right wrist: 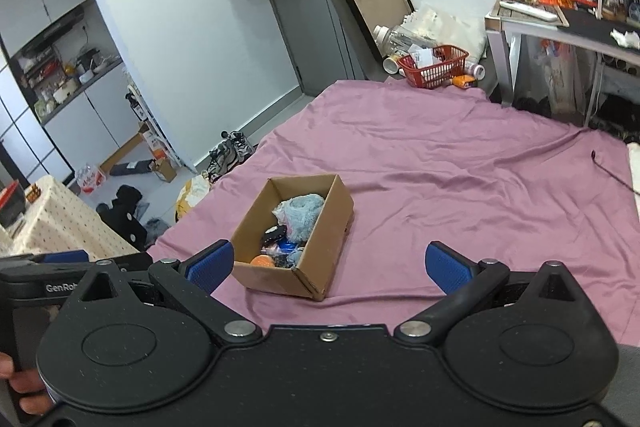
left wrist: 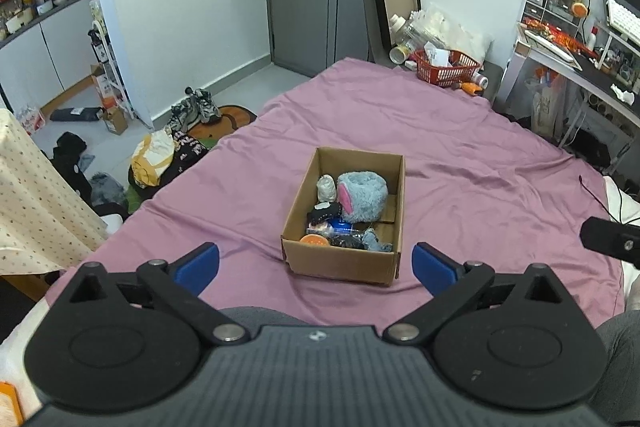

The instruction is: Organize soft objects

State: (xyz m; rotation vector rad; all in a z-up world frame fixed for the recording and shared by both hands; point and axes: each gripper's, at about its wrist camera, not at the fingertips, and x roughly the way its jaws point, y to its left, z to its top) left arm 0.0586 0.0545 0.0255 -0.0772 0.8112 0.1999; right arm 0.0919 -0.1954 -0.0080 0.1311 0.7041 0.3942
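An open cardboard box (left wrist: 344, 265) sits on the purple bedsheet (left wrist: 460, 155). Inside lie a fluffy light-blue plush (left wrist: 364, 193), a white rolled item (left wrist: 326, 187), a black soft item (left wrist: 324, 213), an orange ball (left wrist: 314, 239) and other small soft pieces. The box also shows in the right wrist view (right wrist: 320, 259), with the blue plush (right wrist: 302, 211) inside. My left gripper (left wrist: 316, 265) is open and empty, held just short of the box. My right gripper (right wrist: 328, 265) is open and empty, to the right of the box's near corner.
A red basket (left wrist: 446, 67) with bottles stands at the bed's far end. A desk (left wrist: 580, 67) stands at the right. Clothes, bags and shoes (left wrist: 196, 109) litter the floor to the left. A dotted cloth-covered table (left wrist: 36, 187) stands at the near left.
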